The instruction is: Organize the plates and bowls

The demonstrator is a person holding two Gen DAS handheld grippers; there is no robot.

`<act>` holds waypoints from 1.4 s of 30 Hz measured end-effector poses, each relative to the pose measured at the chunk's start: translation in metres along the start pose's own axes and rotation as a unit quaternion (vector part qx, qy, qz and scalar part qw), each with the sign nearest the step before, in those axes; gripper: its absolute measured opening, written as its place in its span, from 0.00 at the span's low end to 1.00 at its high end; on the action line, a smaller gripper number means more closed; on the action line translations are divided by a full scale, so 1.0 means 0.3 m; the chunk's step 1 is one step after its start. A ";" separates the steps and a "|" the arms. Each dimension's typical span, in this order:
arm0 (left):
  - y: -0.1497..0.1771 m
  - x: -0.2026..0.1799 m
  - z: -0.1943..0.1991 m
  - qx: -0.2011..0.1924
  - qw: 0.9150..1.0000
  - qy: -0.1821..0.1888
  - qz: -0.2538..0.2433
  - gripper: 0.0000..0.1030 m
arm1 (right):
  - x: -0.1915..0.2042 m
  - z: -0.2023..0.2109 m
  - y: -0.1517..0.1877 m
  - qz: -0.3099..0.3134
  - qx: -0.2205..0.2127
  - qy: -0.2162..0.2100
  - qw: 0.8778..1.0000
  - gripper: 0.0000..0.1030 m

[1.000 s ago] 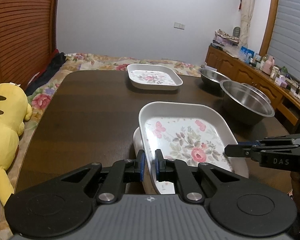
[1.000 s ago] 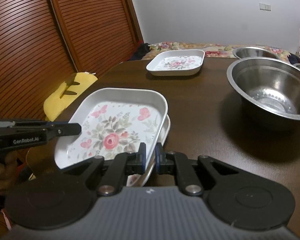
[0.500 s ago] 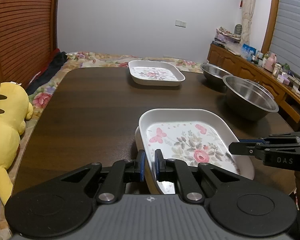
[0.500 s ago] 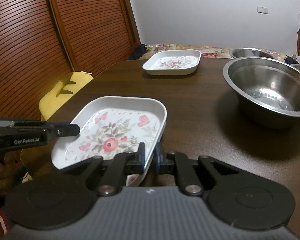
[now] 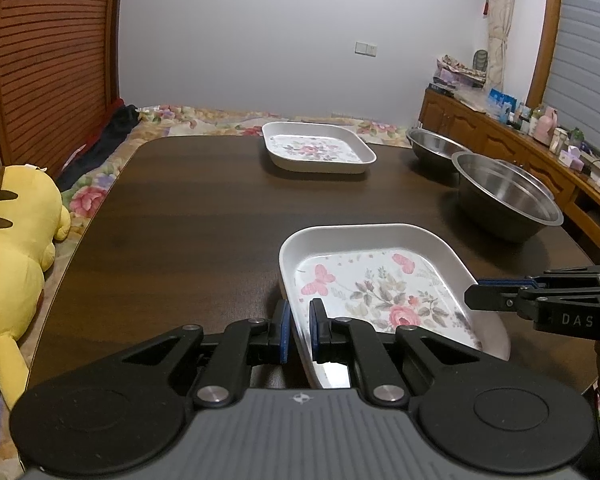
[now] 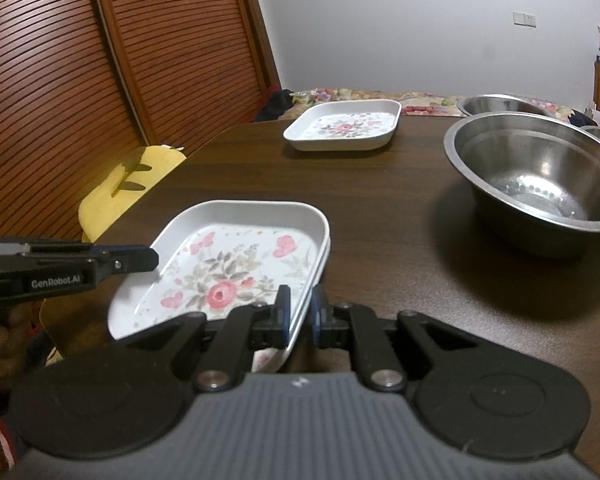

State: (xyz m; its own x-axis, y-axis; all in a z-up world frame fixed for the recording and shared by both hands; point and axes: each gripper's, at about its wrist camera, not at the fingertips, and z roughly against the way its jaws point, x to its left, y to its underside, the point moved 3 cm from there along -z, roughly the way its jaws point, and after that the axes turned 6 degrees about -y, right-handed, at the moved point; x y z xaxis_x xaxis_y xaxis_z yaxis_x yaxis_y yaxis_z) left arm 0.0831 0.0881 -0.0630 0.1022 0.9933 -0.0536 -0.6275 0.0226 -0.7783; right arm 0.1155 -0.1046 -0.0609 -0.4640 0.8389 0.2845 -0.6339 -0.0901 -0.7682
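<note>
White melamine is filling the space between both of your tongs: the rectangular floral-printed plate (image 5: pixel 380 276) is being gripped on opposite rims. Your left tongs (image 5: pixel 298 330) are clenching its left rim, blue pads pressed on either side of the wall, and your right tongs (image 6: pixel 298 312) are clenching its right rim the same way.

Looking from the right tongs, you are seeing a second white rim peeking out under the held plate's right edge, so it is sitting on another plate (image 6: pixel 327 246) of the same shape; the left view is not showing that lower rim. The left view alone is giving you the yellow plush toy (image 5: pixel 12 248) lying off the table's left edge and the cluttered wooden sideboard (image 5: pixel 520 152) far right.

Ahead of both tongs, a second floral white plate (image 5: pixel 320 152) is sitting near the far edge of the dark wooden table (image 5: pixel 188 216), well apart from yours. Right of the tongs, a large stainless steel bowl (image 6: pixel 540 176) is standing close, with a smaller steel bowl (image 5: pixel 432 148) behind it. Bare wood is lying open ahead and to the left.
</note>
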 end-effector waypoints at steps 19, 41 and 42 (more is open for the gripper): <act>-0.084 -0.002 0.073 -0.047 0.998 -0.027 -0.017 0.45 | 0.015 0.084 -0.089 0.008 -0.044 -0.001 0.999 0.12; -0.166 -0.027 0.050 -0.060 0.997 -0.036 -0.038 0.49 | -0.011 0.082 -0.210 0.038 -0.047 0.001 0.998 0.12; -0.176 -0.028 0.038 -0.059 0.997 -0.037 -0.040 0.50 | -0.016 0.077 -0.223 0.040 -0.046 0.001 0.998 0.12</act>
State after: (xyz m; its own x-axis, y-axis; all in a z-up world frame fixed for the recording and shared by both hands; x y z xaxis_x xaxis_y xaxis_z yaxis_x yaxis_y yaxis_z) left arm 0.1066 0.0800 -0.0143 0.0888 0.9946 0.0546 -0.5235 0.0932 -0.8469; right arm 0.1458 -0.1149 0.0024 -0.5091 0.8324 0.2190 -0.5361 -0.1076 -0.8373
